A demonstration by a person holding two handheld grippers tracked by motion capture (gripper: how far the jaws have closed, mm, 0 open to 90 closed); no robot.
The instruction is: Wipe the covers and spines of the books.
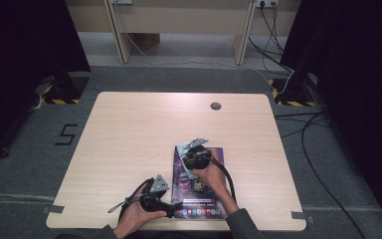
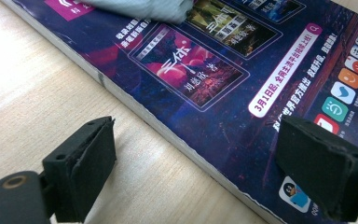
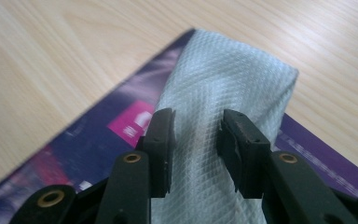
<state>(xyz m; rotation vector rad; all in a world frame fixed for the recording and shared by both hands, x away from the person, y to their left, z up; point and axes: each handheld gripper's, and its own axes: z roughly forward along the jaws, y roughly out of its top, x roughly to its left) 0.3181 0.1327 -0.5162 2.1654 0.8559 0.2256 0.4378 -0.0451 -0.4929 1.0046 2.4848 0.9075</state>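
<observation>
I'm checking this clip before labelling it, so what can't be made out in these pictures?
- High view: the cloth on the magazine is hidden under the right gripper and hand.
- Right gripper view: the cloth sits between the jaws; whether the pads press it is unclear.
- Left gripper view: the magazine's far end is cut off by the frame edge.
- High view: cover print too small to read.

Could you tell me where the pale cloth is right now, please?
The pale cloth lies on the far corner of the magazine, between the right gripper's jaws.

Pale matt wood-grain tabletop [image 1: 129, 134]; glossy purple paper magazine [image 2: 242, 88]; pale grey cloth [image 3: 223, 88] with woven diamond texture; matt black foam-like gripper pads [image 3: 161, 149].
</observation>
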